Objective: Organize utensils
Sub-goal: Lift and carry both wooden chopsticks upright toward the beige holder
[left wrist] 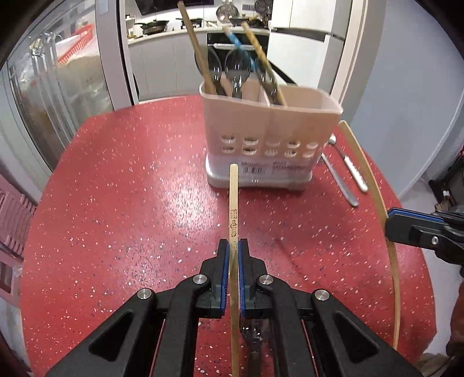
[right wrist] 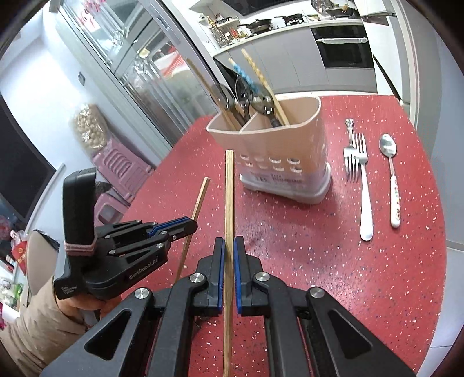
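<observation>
One bamboo chopstick (left wrist: pixel 233 214), stamped with dark characters, is clamped between the closed jaws of the left gripper (left wrist: pixel 233 246), above the red speckled table (left wrist: pixel 130 203). A second chopstick (right wrist: pixel 229 203) is pinched in the right gripper (right wrist: pixel 229 246). Ahead, a beige utensil holder (left wrist: pixel 269 139) is stocked with spoons and chopsticks. Two forks (right wrist: pixel 359 162) and a spoon (right wrist: pixel 390 162) are laid beside it.

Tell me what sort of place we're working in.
Most likely a home kitchen and dining area: a built-in black oven under a white counter with dark pans, and a red speckled table bearing a beige plastic utensil holder.
</observation>
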### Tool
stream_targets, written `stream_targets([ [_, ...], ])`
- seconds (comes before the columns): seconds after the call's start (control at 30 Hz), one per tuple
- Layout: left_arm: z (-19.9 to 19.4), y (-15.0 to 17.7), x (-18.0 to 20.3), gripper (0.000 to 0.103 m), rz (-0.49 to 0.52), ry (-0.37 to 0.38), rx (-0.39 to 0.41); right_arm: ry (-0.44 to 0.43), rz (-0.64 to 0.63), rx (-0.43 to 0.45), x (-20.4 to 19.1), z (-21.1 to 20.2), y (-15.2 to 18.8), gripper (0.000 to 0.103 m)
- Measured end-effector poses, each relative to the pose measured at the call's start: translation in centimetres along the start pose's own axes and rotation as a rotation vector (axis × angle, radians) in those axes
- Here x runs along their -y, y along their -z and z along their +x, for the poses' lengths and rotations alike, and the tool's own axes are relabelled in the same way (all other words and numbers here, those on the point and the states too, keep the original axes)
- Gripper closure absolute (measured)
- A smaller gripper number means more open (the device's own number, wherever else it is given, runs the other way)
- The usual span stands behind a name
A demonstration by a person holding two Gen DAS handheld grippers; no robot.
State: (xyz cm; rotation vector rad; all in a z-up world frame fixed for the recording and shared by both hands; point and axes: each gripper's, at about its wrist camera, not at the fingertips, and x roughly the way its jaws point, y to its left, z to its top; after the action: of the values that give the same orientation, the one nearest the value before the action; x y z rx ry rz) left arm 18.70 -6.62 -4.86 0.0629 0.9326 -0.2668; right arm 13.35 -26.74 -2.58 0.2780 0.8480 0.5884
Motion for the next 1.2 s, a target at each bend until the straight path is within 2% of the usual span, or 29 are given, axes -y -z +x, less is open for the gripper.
stream_targets([
  [0.5, -5.3, -3.5, -2.9, 0.072, -0.112, 0.055, 0.171, 0.002, -0.019, 0.111, -0.3, -2.2, -4.5, 0.097],
  [1.0, -9.6, -11.7, -3.9, 0.072, -0.143, 0.068, 0.37, 0.024, -0.043, 0.279, -1.0, -4.1, -13.4, 0.097],
  [1.2, -9.8, -15.1, -4.0, 0.072, -0.148, 0.055, 0.424, 0.041, -0.056, 0.346, -0.9, -3.7, -16.8, 0.097],
])
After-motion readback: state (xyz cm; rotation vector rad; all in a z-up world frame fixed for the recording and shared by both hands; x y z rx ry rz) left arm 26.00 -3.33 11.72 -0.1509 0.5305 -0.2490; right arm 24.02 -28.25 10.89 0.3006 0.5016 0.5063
